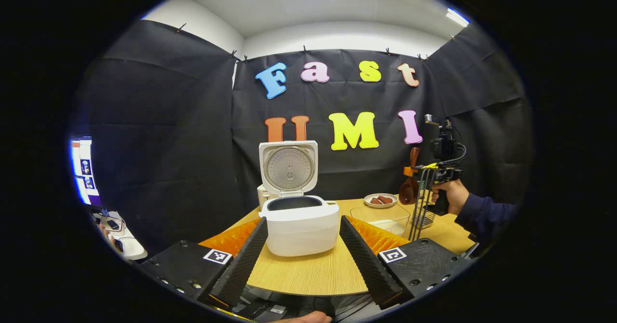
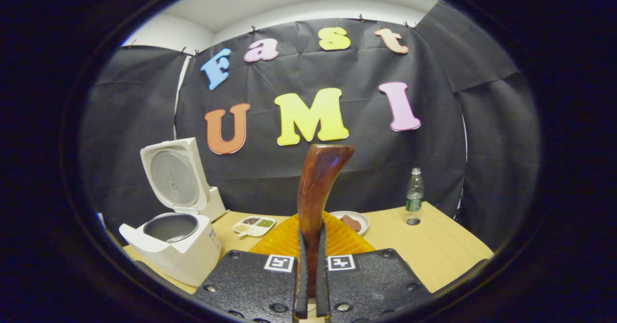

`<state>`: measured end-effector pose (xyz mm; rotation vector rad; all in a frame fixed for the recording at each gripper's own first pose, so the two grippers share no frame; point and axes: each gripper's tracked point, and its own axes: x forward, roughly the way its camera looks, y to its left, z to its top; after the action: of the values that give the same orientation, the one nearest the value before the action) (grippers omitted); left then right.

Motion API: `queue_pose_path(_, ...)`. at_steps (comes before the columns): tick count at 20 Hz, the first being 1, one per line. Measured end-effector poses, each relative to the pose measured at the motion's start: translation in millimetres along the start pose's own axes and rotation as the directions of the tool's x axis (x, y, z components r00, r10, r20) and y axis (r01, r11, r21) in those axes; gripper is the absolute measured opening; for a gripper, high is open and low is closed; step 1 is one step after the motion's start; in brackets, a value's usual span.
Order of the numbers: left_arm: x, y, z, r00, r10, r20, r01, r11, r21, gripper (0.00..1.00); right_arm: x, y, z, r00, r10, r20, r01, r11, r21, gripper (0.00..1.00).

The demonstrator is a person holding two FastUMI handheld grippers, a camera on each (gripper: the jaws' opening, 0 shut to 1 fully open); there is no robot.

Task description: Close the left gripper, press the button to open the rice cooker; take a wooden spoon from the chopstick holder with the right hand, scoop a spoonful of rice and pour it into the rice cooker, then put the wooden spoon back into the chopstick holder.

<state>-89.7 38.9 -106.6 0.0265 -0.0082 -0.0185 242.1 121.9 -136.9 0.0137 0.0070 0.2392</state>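
Gripping wooden spoon [image 2: 315,188] (upright), rice cooker [image 2: 176,243] open

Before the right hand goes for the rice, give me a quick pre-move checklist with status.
1. Rice cooker lid open: ok, the lid stands upright and the inner pot shows.
2. Wooden spoon gripped: ok, the right gripper has its jaws pressed on the handle.
3. Spoon clear of the chopstick holder: cannot tell; in the left gripper view the bowl hangs near the rack's top.
4. Rice within reach: ok, the clear container sits between cooker and holder, white grains at its bottom.
5. Left gripper out of the way: ok, jaws open, held back at the table's near edge, in front of the cooker.
6. Spoon bowl empty: cannot tell.
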Motion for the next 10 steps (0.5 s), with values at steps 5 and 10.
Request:
queue_pose_path(5, 2, 6, -6, 1.000, 0.005, -0.009, -0.005, 1.000, -0.005, 0.95, 23, 31, -55, 0.998, -0.002, -0.063, -0.001, 0.999, -0.042, 0.12)
queue_pose_path(10, -3, 15, -17, 1.000, 0.007, -0.027, -0.007, 1.000, -0.013, 0.95, 35, 41, -91, 0.996, 0.006, -0.090, -0.019, 0.990, -0.139, 0.12)
